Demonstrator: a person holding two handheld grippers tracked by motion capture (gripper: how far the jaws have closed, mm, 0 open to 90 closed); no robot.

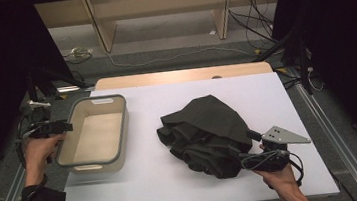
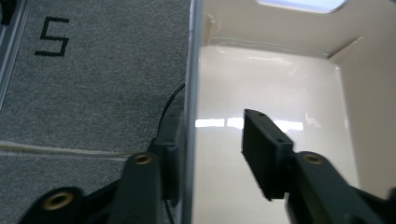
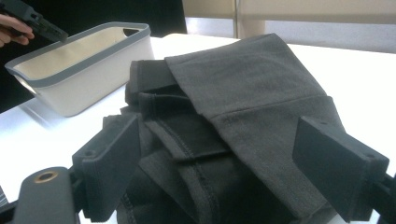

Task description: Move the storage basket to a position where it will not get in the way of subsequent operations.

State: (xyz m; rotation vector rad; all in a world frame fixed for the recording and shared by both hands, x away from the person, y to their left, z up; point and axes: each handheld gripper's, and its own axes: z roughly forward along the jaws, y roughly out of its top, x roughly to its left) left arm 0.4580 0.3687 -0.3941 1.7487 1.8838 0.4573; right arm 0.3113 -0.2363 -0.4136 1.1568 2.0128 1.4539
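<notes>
A white bin with a grey rim stands empty at the table's left. My left gripper is at the bin's left rim. In the left gripper view its jaws stand apart astride the bin's wall, one outside and one inside, and the inner pad is clear of the wall. A dark grey folded garment lies in a heap right of centre. My right gripper is at its near right edge. The garment lies between and beyond that gripper's wide-open jaws. The bin and the left gripper show beyond.
The white table top has bare room in front and between bin and garment. Grey carpet marked with a "5" lies left of the table. Metal rails flank the table; wooden shelving and cables stand behind.
</notes>
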